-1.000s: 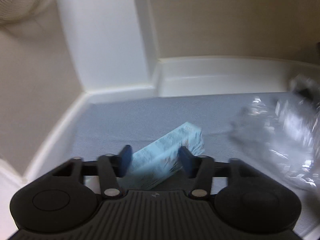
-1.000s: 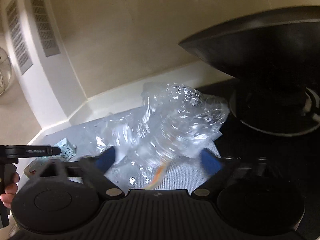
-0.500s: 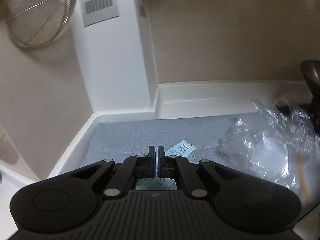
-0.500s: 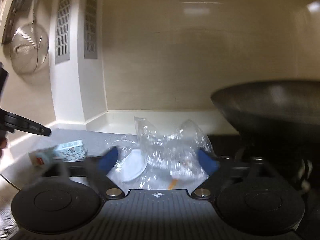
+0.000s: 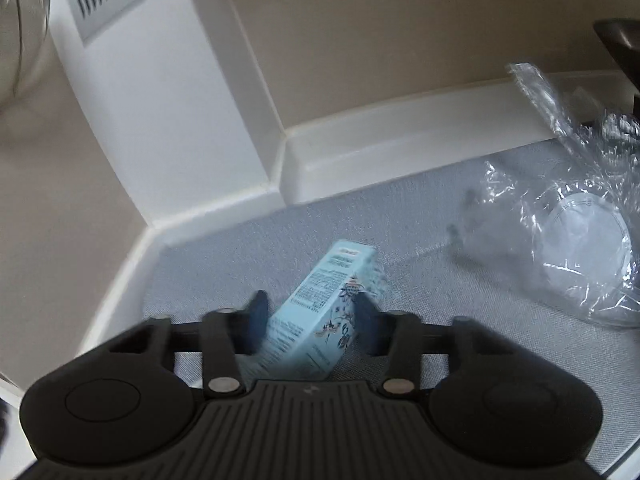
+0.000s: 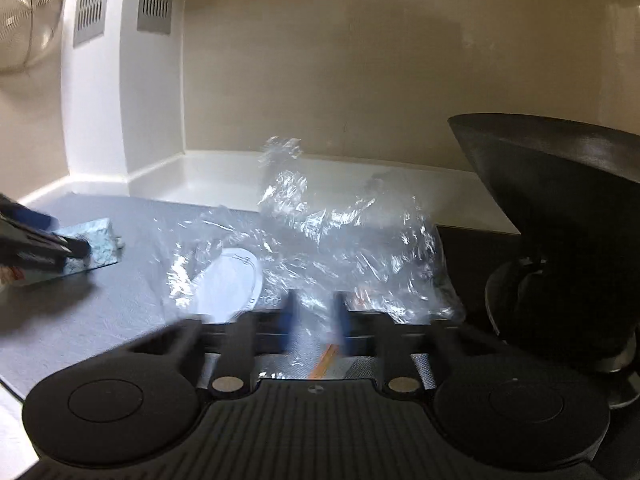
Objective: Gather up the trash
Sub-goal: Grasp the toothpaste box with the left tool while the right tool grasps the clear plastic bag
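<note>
Left tongs [image 5: 308, 312] opening astride pale blue carton [image 5: 320, 320] on grey counter [image 5: 400, 220], right tongs [image 6: 314, 322] clamped on crinkled clear plastic bag [image 6: 340, 236] beside wok [image 6: 560, 208]: better to re-close squarely on carton.

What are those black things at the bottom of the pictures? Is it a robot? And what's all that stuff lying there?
No robot: a person holds a pinching tool, called a gripper, in each hand. Each has a camera looking along its two fingers. One picture is from the left gripper, whose jaws are opening with a pale blue box between them, on the grey counter. The other is from the right gripper, shut on crumpled clear plastic. A dark wok stands beside the plastic.
</note>
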{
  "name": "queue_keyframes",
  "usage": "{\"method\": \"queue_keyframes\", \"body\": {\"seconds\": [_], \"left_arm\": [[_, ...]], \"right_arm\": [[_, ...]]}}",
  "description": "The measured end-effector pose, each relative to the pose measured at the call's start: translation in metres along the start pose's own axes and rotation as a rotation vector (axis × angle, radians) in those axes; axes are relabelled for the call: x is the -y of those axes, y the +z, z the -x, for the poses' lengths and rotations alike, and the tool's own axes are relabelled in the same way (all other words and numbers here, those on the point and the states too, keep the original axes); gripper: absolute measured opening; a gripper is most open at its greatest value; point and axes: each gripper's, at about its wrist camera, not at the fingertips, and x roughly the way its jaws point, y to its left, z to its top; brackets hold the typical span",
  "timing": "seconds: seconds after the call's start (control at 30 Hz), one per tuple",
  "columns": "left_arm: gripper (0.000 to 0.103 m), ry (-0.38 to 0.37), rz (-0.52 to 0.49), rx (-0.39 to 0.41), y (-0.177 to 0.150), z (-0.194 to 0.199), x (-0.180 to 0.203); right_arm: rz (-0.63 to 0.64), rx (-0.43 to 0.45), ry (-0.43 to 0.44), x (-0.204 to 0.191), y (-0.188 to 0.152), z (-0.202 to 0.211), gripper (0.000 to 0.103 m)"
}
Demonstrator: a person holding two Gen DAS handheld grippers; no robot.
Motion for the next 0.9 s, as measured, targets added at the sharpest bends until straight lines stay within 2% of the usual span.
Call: {"method": "queue_keyframes", "body": {"seconds": [0.03, 0.07, 0.13, 0.27, 0.33, 0.4, 0.43, 0.47, 0.5, 0.53, 0.57, 0.63, 0.67, 0.7, 0.77, 0.83, 0.9], "left_arm": [[0.007, 0.012, -0.001, 0.03, 0.001, 0.007, 0.001], [0.0, 0.008, 0.019, 0.031, 0.005, 0.015, 0.0], [0.0, -0.009, 0.088, 0.048, 0.011, 0.034, -0.007], [0.0, -0.015, 0.109, 0.116, 0.014, 0.082, -0.01], [0.0, -0.027, 0.123, 0.139, 0.011, 0.103, -0.011], [0.0, -0.019, 0.093, 0.151, 0.008, 0.116, -0.006], [0.0, -0.008, 0.087, 0.148, 0.007, 0.119, -0.005], [0.0, -0.005, 0.09, 0.142, 0.006, 0.12, -0.005], [0.0, 0.002, 0.102, 0.137, 0.005, 0.119, -0.005], [0.0, 0.008, 0.118, 0.133, 0.005, 0.117, -0.005], [0.001, 0.01, 0.135, 0.13, 0.004, 0.115, -0.007], [0.006, 0.015, 0.163, 0.125, 0.003, 0.111, -0.011], [0.019, 0.014, 0.173, 0.116, 0.004, 0.107, -0.015], [0.038, 0.014, 0.181, 0.108, 0.005, 0.101, -0.017], [0.049, 0.015, 0.184, 0.105, 0.004, 0.092, -0.018], [0.05, 0.01, 0.185, 0.097, 0.005, 0.082, -0.02], [0.058, -0.014, 0.197, 0.086, 0.004, 0.072, -0.023]], "right_arm": [[-0.002, 0.026, 0.004, 0.001, -0.001, 0.007, 0.004], [-0.004, 0.053, 0.008, -0.001, -0.001, 0.011, 0.002], [-0.005, 0.104, 0.031, -0.001, -0.001, 0.03, 0.002], [-0.001, 0.158, 0.094, -0.003, 0.002, 0.063, 0.001], [0.013, 0.189, 0.076, -0.001, 0.002, 0.077, 0.001], [0.054, 0.193, 0.013, -0.006, 0.003, 0.075, 0.005], [0.062, 0.194, -0.014, -0.008, 0.005, 0.073, 0.016], [0.073, 0.192, -0.026, -0.009, 0.006, 0.068, 0.04], [0.091, 0.18, -0.045, -0.01, 0.009, 0.062, 0.053], [0.119, 0.16, -0.07, -0.014, 0.011, 0.053, 0.071], [0.152, 0.134, -0.085, -0.017, 0.014, 0.044, 0.073], [0.179, 0.097, -0.094, -0.019, 0.019, 0.027, 0.074], [0.192, 0.07, -0.098, -0.019, 0.022, 0.018, 0.074], [0.199, 0.049, -0.099, -0.02, 0.024, 0.008, 0.075], [0.211, -0.026, -0.088, -0.02, 0.025, -0.015, 0.079], [0.218, -0.076, -0.09, -0.016, 0.024, -0.037, 0.075], [0.178, -0.119, -0.075, -0.007, 0.021, -0.049, 0.032]]}}
